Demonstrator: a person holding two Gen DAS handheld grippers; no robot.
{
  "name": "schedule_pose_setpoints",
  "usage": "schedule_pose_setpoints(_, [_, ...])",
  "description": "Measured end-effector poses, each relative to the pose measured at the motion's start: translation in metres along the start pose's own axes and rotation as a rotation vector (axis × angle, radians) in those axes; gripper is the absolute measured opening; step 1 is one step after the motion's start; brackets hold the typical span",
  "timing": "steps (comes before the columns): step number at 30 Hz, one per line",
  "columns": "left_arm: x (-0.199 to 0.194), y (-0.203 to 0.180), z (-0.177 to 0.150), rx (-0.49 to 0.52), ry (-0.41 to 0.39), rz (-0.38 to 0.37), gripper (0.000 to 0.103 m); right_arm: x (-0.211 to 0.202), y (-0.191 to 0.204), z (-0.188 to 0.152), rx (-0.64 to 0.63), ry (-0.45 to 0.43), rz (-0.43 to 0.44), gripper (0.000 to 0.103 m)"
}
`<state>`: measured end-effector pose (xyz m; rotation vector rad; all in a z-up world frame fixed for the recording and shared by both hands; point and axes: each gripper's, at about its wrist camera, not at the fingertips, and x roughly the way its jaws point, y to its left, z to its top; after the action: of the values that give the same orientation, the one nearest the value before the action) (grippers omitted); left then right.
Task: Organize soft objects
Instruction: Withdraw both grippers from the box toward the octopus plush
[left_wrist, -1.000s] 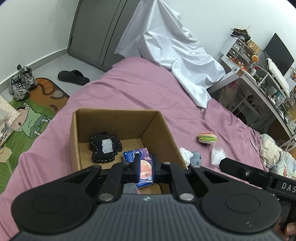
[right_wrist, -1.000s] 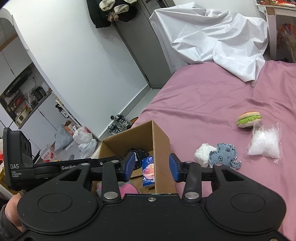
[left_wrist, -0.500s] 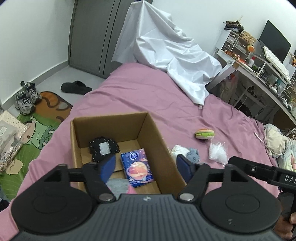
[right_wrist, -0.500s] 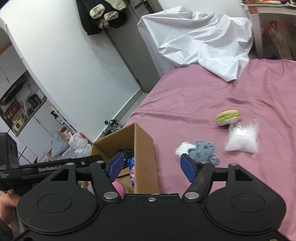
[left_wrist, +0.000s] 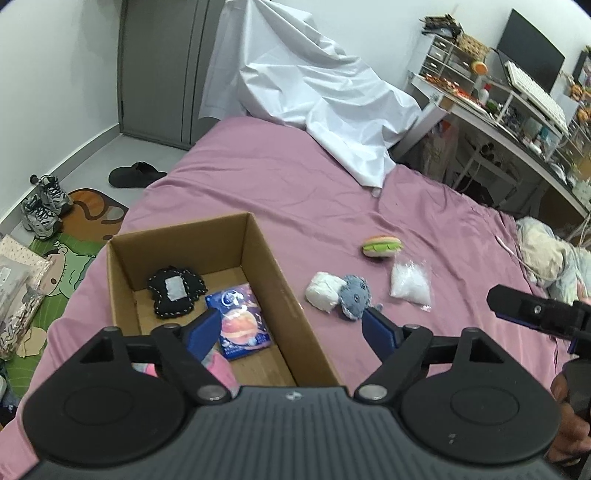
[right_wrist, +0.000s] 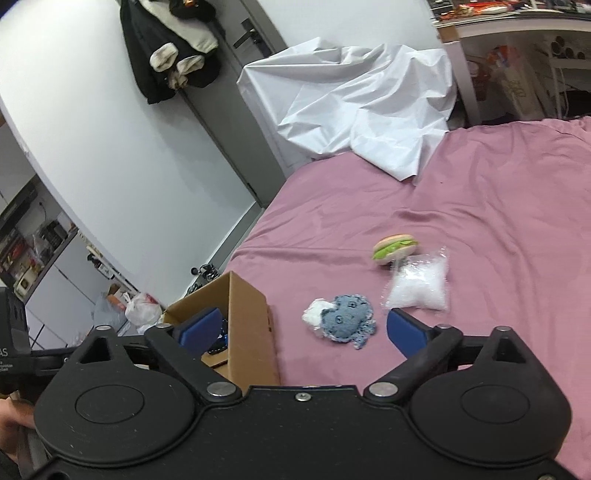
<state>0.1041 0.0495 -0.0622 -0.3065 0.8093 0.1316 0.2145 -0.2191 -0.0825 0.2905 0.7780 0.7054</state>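
A cardboard box (left_wrist: 273, 280) sits on the purple bed. Inside lie a black plush with a white patch (left_wrist: 175, 295), a blue tissue pack (left_wrist: 242, 321) and something pink (left_wrist: 221, 369). My left gripper (left_wrist: 291, 332) is open and empty above the box's near end. To the right of the box lie a white soft lump (left_wrist: 323, 293), a blue plush (right_wrist: 345, 321), a burger plush (right_wrist: 395, 249) and a clear bag of white filling (right_wrist: 421, 286). My right gripper (right_wrist: 299, 332) is open and empty, just short of the blue plush.
A white sheet (left_wrist: 317, 99) is heaped at the far end of the bed (left_wrist: 280, 177). Shoes, a slipper and a cartoon mat (left_wrist: 70, 243) lie on the floor at left. A cluttered desk (left_wrist: 517, 107) stands at right, with bedding (left_wrist: 550, 254) beside it.
My left gripper has let go of the blue tissue pack into the box, opened wide and drawn back. My right gripper has opened wider and swung right, toward the blue plush.
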Motion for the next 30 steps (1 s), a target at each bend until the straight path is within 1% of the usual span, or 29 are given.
schedule_pose_setpoints(5, [-0.002, -0.012, -0.003, 0.029, 0.029, -0.006, 0.084, -0.006, -0.008, -0.002, 0.006, 0.002, -0.006, 0.103])
schedule_pose_setpoints(13, [0.003, -0.029, -0.004, 0.043, 0.066, -0.008, 0.084, -0.015, -0.024, -0.006, 0.009, 0.011, -0.029, 0.103])
schedule_pose_setpoints(23, [0.012, -0.056, -0.001, 0.103, 0.063, -0.029, 0.084, -0.022, -0.05, -0.009, 0.056, -0.01, -0.044, 0.103])
schedule_pose_setpoints(30, [0.025, -0.072, 0.003, 0.134, 0.06, -0.072, 0.084, -0.023, -0.064, -0.01, 0.08, -0.028, -0.056, 0.103])
